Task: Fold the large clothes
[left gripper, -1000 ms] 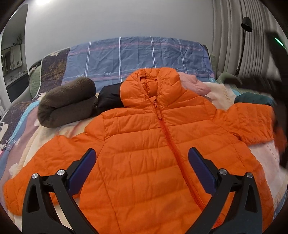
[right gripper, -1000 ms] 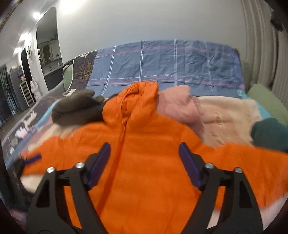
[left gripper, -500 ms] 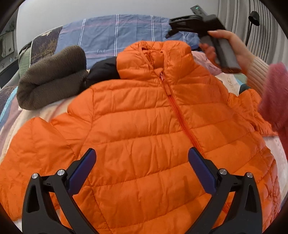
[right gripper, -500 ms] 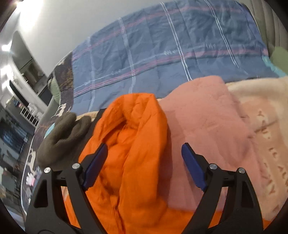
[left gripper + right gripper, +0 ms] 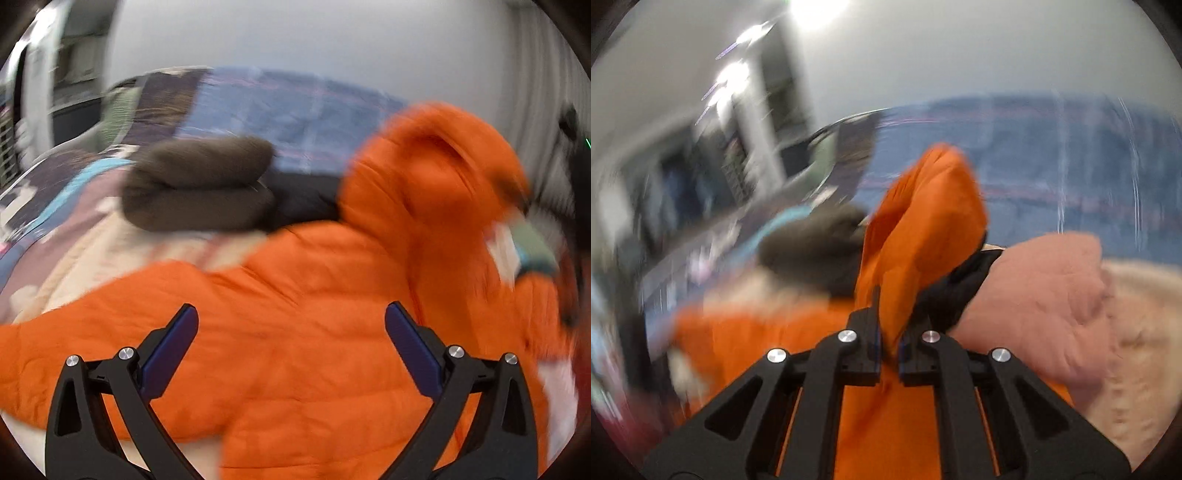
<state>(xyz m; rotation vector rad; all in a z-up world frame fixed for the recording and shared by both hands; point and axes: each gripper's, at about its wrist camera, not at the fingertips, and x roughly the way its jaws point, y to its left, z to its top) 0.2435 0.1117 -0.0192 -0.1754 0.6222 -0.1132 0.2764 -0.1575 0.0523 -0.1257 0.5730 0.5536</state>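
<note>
An orange puffer jacket [image 5: 314, 350] lies on the bed, its hood [image 5: 436, 173] raised at the upper right. My left gripper [image 5: 291, 332] is open and empty above the jacket's body, near its left sleeve. My right gripper [image 5: 889, 332] is shut on the orange hood [image 5: 923, 229] and holds it up off the bed. Both views are blurred by motion.
A folded brown fleece [image 5: 199, 184] and a black garment [image 5: 303, 199] lie behind the jacket. A pink garment [image 5: 1045, 295] and a cream blanket [image 5: 1141, 350] lie to the right. A blue plaid cover [image 5: 288, 110] spans the back of the bed.
My right gripper has closed on the jacket's hood and lifted it. My left gripper has swung left and lower over the jacket, still open.
</note>
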